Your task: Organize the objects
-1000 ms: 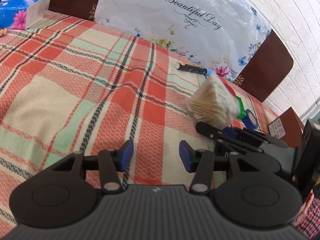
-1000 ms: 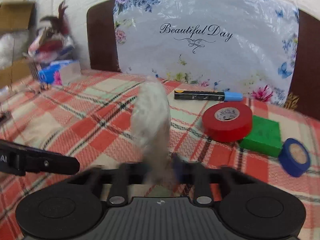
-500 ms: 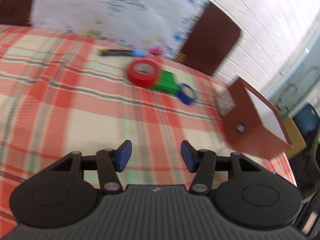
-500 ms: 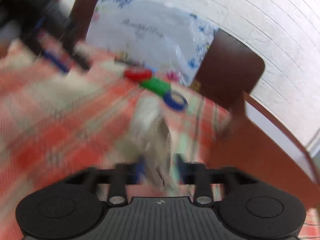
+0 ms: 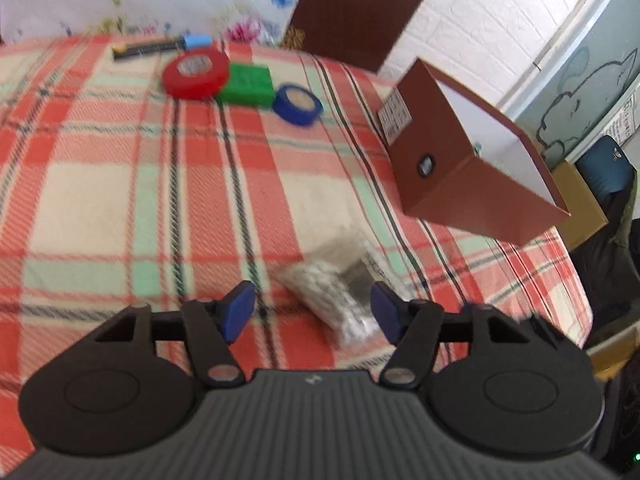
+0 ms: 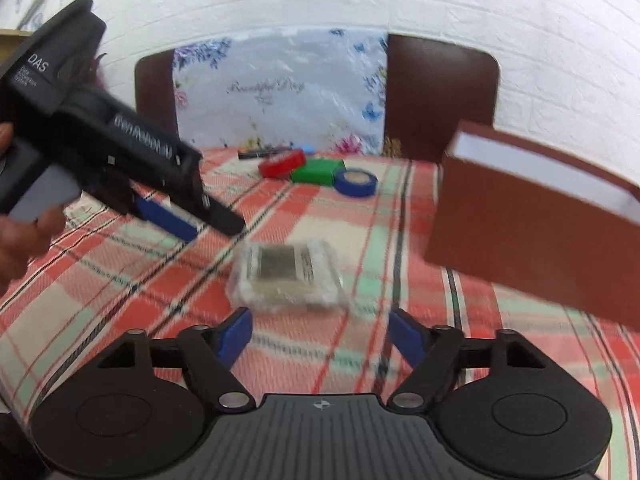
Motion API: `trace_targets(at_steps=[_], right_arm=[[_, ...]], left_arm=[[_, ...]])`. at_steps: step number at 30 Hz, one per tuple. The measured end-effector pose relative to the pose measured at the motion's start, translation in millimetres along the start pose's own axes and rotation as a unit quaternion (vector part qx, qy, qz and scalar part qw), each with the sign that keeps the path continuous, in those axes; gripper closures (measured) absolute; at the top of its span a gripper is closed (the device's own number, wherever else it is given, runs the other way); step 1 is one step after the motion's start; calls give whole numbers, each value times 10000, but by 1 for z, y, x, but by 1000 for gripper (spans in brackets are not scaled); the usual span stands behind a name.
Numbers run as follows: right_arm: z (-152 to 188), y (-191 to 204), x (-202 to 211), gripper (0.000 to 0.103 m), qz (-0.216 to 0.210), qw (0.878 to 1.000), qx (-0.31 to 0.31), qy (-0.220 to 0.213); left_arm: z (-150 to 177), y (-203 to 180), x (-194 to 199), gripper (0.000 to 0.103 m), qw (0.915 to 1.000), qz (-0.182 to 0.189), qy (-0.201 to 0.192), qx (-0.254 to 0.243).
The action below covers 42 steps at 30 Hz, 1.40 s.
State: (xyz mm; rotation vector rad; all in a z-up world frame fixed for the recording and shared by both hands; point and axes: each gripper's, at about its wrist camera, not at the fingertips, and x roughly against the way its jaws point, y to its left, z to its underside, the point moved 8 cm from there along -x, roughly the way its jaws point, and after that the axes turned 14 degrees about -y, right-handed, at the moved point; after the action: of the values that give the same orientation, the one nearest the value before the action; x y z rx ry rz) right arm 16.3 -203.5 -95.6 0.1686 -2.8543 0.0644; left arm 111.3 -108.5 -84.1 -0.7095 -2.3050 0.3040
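A: Two grippers, both empty. Right gripper (image 6: 320,332) has just been opening, jaws wide now, and the cotton swab pack (image 6: 286,276) lies flat on the plaid tablecloth (image 6: 120,280) just past its fingertips, touching neither pad.

B: Left gripper (image 5: 312,310)?

A: Also just been opening, about half spread, nothing pinched. Pack sits blurred between and beyond its pads. Looks let go near the brown box (image 6: 532,216), right of it, probably staged for boxing.

B: Others?

A: Red tape (image 5: 196,74), green block (image 5: 246,84), blue tape (image 5: 298,104) and marker (image 5: 160,46) clustered at the far edge, apart from the box.
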Motion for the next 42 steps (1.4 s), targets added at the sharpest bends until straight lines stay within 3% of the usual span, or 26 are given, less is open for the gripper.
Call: trace_targets(at_steps=[4,5,6,8,11,12,16,21,25,30,34,36,38,42], right_arm=[[-2,-4,-40,30,-491,9985,-131,201],[0,-1,-50,32,-639,9974,-185,291],[3,0,-58,43,-791,9957,-283,381],[2,2,-66,46,-740,9956,-481,313],[-3,6,-60,66,-554,9974,-425,166],[-8,5,-55,67,-492,9981,-382,11],[-42,-14,-34,68,-92,9969,-224,-747],[-84,-69,-7,68,821,9847,51,-1536],[-89,-125,-1,68,1322,9782,-100,-1596],[-76,-174,-12,68,1618,9766,-262,-1394],[-65,-201,-36,62,1776,9766,-392,-1150],[-58,-216,-47,51,1983,9733,-519,-1030],[-54,-239,-47,53,2084,9700,-797,-968],[-58,-236,-29,52,2146,9657,-897,-1157]], left_arm=[[11,-10,-21,38,9997,30,260,-27],[15,-9,-29,48,9994,-9,358,-29],[18,-8,-35,56,9994,-21,356,-18],[16,-8,-39,62,9996,-35,281,-35],[7,-10,-31,66,9999,-87,138,-26],[1,-13,-25,71,9999,-90,82,-73],[-31,-51,-5,72,9977,164,-383,-533],[-74,-126,-12,72,9870,769,-848,-1132],[-84,-183,-46,72,9763,1078,-953,-1617],[-83,-217,-95,72,9721,1187,-799,-1857],[-83,-227,-129,70,9707,1091,-679,-2032],[-83,-230,-143,62,9647,784,-794,-2384],[-85,-225,-152,61,9574,261,-893,-2732],[-83,-219,-143,58,9591,102,-861,-2694]])
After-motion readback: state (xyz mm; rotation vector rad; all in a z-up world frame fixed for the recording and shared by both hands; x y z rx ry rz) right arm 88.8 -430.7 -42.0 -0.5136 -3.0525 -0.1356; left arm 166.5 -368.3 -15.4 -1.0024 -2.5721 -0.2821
